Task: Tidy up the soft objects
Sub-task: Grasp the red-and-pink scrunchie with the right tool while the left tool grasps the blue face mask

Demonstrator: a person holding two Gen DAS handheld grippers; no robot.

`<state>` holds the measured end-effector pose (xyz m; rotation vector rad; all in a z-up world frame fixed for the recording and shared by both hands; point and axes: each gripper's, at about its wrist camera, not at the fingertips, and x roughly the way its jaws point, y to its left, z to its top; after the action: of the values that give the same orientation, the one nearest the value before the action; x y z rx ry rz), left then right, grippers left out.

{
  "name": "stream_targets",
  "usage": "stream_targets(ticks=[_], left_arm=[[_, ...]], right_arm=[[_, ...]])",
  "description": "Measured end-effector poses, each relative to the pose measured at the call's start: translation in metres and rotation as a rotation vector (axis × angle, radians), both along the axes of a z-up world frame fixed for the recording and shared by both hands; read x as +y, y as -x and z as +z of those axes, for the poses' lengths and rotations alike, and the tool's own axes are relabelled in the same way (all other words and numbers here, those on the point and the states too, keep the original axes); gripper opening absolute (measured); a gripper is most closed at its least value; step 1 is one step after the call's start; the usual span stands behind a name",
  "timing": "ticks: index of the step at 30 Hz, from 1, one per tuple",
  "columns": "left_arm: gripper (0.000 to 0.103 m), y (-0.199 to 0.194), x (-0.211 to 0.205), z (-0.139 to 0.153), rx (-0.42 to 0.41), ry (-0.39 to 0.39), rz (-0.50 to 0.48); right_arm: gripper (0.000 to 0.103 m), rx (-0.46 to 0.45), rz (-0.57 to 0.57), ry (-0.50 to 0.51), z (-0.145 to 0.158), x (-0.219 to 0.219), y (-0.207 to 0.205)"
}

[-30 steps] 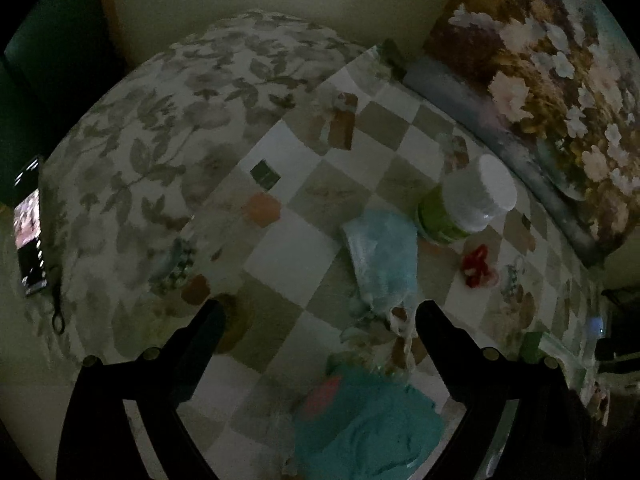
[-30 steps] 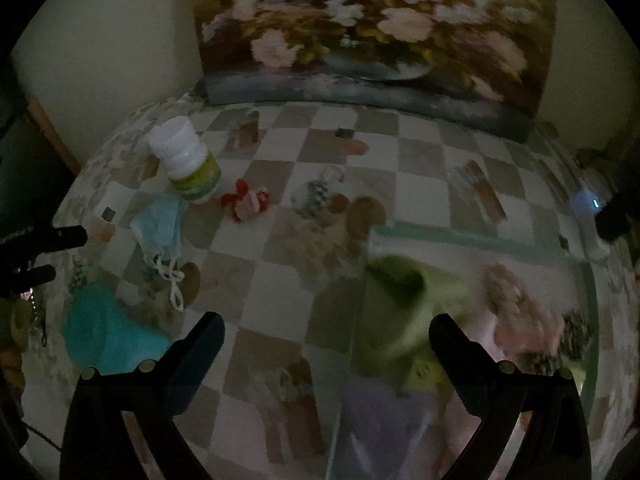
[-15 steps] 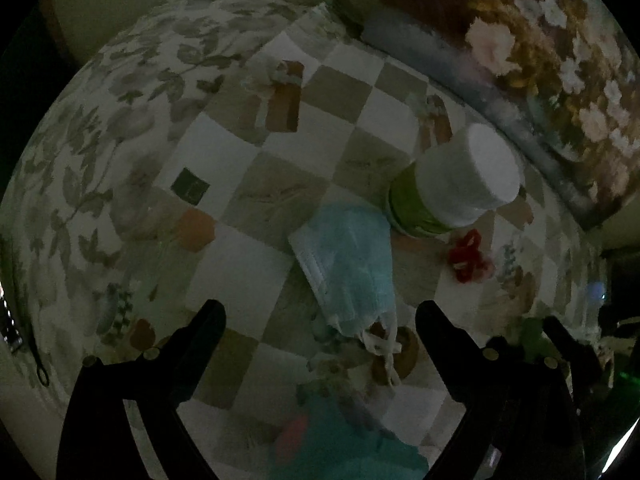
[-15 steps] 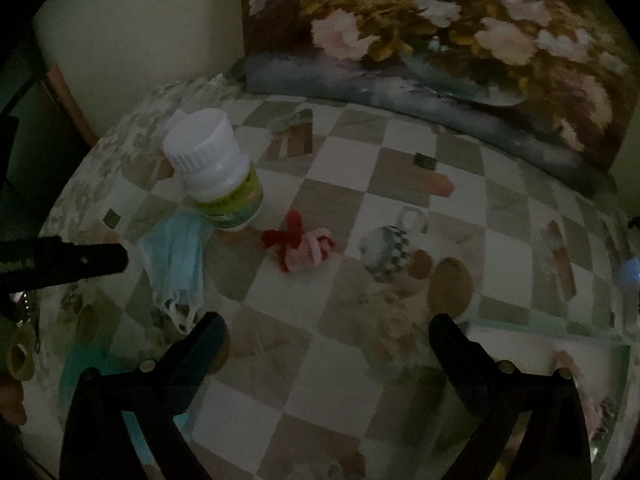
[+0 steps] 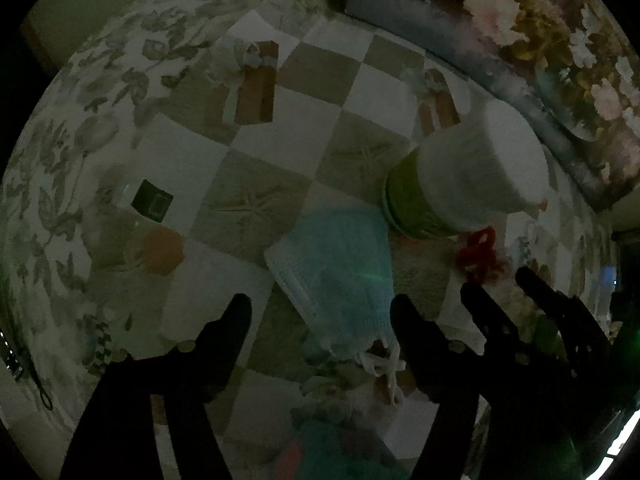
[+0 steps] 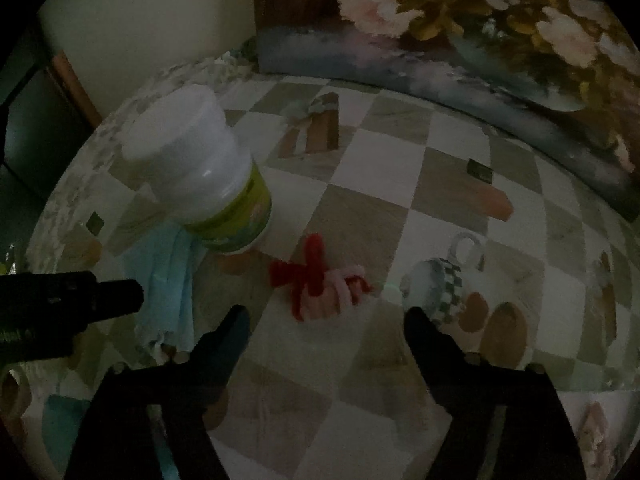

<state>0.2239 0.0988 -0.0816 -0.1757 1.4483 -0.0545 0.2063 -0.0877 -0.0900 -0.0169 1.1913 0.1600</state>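
Lying flat on the checked patchwork tablecloth (image 5: pixel 256 196), the pale blue pleated face mask (image 5: pixel 340 268) sits just beside the white-capped green-labelled plastic bottle (image 5: pixel 452 184), which stands at its two o'clock. At the mask's three o'clock, past the bottle, rests a red and pink pipe-cleaner tangle (image 6: pixel 320 280). Both grippers have just been narrowing: the left gripper (image 5: pixel 320 312) hangs spread over the mask's lower edge, the right gripper (image 6: pixel 324 320) spread just short of the tangle, neither pinching anything.

Blue face mask (image 5: pixel 340 276) beside white-lidded jar (image 5: pixel 460 184)
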Motion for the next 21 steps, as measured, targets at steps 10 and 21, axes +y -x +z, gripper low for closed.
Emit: stream_targets(ticks=[10, 21], left_arm=[[0.049, -0.011, -0.004, -0.020, 0.046, -0.004, -0.013], [0.014, -0.011, -0.005, -0.019, 0.019, 0.009, -0.004]], right_arm=[[0.053, 0.009, -0.004, -0.022, -0.010, 0.000, -0.014], [0.040, -0.014, -0.011, -0.060, -0.007, -0.005, -0.012]])
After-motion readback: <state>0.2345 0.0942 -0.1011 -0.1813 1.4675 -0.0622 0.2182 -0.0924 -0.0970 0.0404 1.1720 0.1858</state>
